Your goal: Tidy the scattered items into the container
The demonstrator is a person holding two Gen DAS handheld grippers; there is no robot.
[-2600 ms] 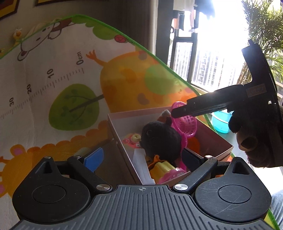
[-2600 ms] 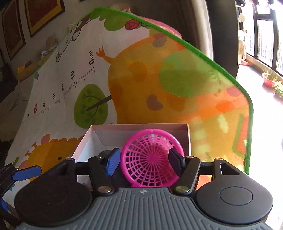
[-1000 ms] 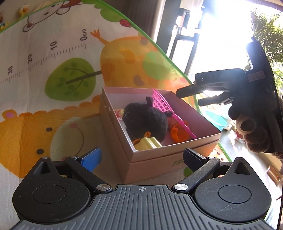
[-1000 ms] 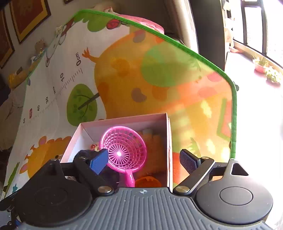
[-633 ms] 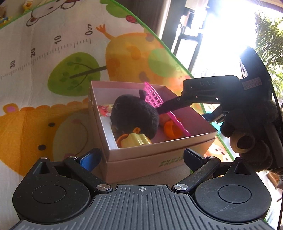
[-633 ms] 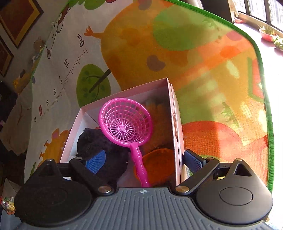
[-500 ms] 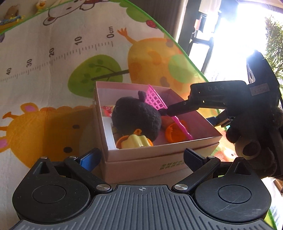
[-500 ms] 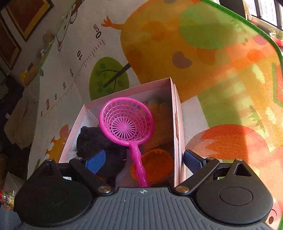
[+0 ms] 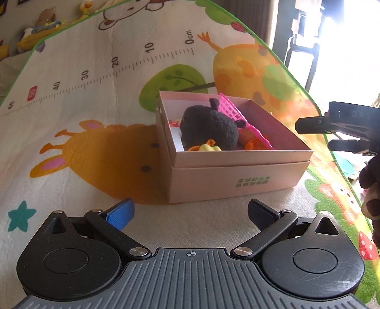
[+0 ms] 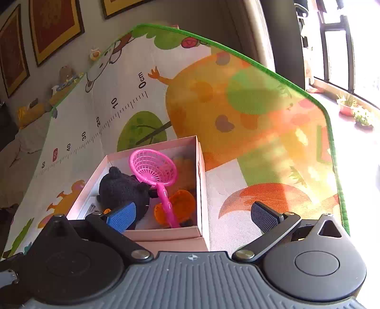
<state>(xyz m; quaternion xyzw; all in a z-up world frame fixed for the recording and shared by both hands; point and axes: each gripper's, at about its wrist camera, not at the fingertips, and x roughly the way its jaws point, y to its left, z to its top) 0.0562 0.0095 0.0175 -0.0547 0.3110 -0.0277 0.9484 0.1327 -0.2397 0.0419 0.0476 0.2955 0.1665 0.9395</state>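
Observation:
A pale pink cardboard box (image 9: 228, 183) (image 10: 166, 234) sits on the play mat. Inside it lie a black plush toy (image 9: 209, 129) (image 10: 121, 187), a pink toy net (image 10: 154, 167) (image 9: 231, 110) leaning on the plush, an orange cup (image 10: 180, 204) and a yellow toy (image 9: 209, 147). My left gripper (image 9: 190, 211) is open and empty, held back from the box's near side. Above the box's right near corner my right gripper (image 10: 192, 215) is open and empty; its fingers (image 9: 315, 124) show at the right edge of the left wrist view.
The cartoon play mat (image 9: 83, 107) (image 10: 261, 123) with a ruler print has a green border. Small toys (image 9: 45, 21) lie beyond its far edge, framed pictures (image 10: 54, 26) hang on the wall, and bright windows (image 10: 344, 47) and a gloved hand (image 9: 371, 190) are at the right.
The right gripper let go of the pink net, which now rests in the box, and drew back to the right. The left gripper has backed away from the box.

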